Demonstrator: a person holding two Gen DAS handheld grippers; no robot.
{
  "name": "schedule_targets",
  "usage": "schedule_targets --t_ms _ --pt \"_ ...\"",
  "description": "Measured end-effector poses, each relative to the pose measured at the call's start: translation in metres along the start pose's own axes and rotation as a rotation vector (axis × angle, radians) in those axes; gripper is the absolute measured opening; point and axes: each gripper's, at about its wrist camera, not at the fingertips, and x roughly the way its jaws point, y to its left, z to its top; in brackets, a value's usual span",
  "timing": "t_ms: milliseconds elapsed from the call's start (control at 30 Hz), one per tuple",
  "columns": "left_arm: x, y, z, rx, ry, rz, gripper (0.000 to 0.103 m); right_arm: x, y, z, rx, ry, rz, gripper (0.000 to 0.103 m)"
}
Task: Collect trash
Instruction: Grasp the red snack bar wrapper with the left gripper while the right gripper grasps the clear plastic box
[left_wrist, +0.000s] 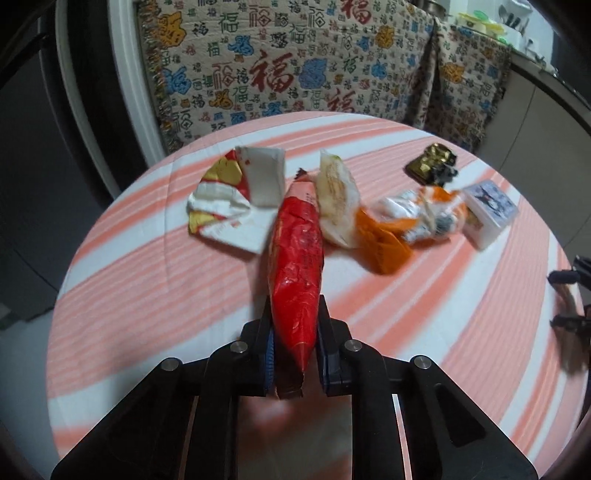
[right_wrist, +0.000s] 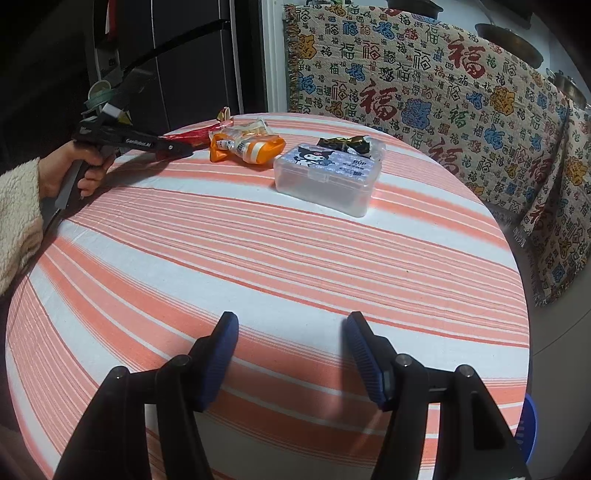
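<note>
The left gripper (left_wrist: 295, 332) is pinching the red wrapper (left_wrist: 297, 266) on the table (left_wrist: 147, 295); the right gripper (right_wrist: 291, 354) is waiting half open and empty. Other wrappers (left_wrist: 388, 229) are still lying there.

A home, likely a dining corner: a round worktop (right_wrist: 258, 258) under a pink-striped cloth fills the middle, a sofa throw (right_wrist: 443, 92) printed with Chinese characters hangs behind, and kitchen pans (right_wrist: 506, 40) show at the upper right.
</note>
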Motion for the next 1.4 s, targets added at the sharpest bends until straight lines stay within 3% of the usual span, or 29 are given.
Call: schedule_targets --t_ms 167,233,300,367,433,500,567,700,800,933,967,1000,1067,1167,1400 --pt "-0.030 -0.021 -0.033 -0.049 0.048 0.000 0.017 0.002 -0.022 0.006 0.068 0.003 0.094 0.062" --pt "-0.039 -0.030 -0.047 -0.098 0.067 -0.014 0.017 0.008 -0.033 0.015 0.048 0.019 0.061 0.063" --pt "-0.047 -0.043 -0.063 -0.137 0.064 -0.021 0.019 0.020 -0.043 0.026 -0.002 0.044 0.108 0.075" --pt "-0.056 -0.057 -0.076 -0.158 0.041 -0.022 0.021 0.032 -0.046 0.039 -0.102 0.066 0.137 0.075" --pt "-0.060 -0.065 -0.083 -0.186 0.014 -0.039 0.038 0.043 -0.045 0.047 -0.220 0.071 0.137 0.083" --pt "-0.059 -0.069 -0.084 -0.189 -0.009 -0.067 0.070 0.056 -0.052 0.057 -0.264 0.080 0.194 0.093" --pt "-0.055 -0.073 -0.084 -0.162 -0.023 -0.049 0.082 0.068 -0.058 0.069 -0.286 0.081 0.185 0.093" --pt "-0.048 -0.089 -0.083 -0.067 -0.021 -0.008 0.096 0.088 -0.070 0.093 -0.297 0.082 0.194 0.093" --pt "-0.044 -0.098 -0.081 -0.015 0.002 0.023 0.099 0.094 -0.067 0.103 -0.346 0.072 0.199 0.093" --pt "-0.044 -0.094 -0.079 -0.032 -0.002 0.014 0.100 0.093 -0.058 0.112 -0.396 0.020 0.181 0.093" --pt "-0.044 -0.092 -0.079 -0.040 -0.004 0.011 0.100 0.094 -0.057 0.114 -0.385 0.023 0.198 0.091" --pt "-0.044 -0.091 -0.079 -0.048 -0.007 0.008 0.101 0.095 -0.056 0.115 -0.365 0.033 0.226 0.078" --pt "-0.044 -0.090 -0.080 -0.060 -0.010 0.009 0.101 0.094 -0.055 0.115 -0.307 0.051 0.285 0.077" --pt "-0.043 -0.092 -0.080 -0.060 -0.006 0.027 0.101 0.081 -0.047 0.102 -0.253 0.068 0.291 0.077" --pt "-0.040 -0.096 -0.080 -0.078 0.011 0.082 0.102 0.036 -0.001 0.038 -0.121 0.114 0.233 0.083"
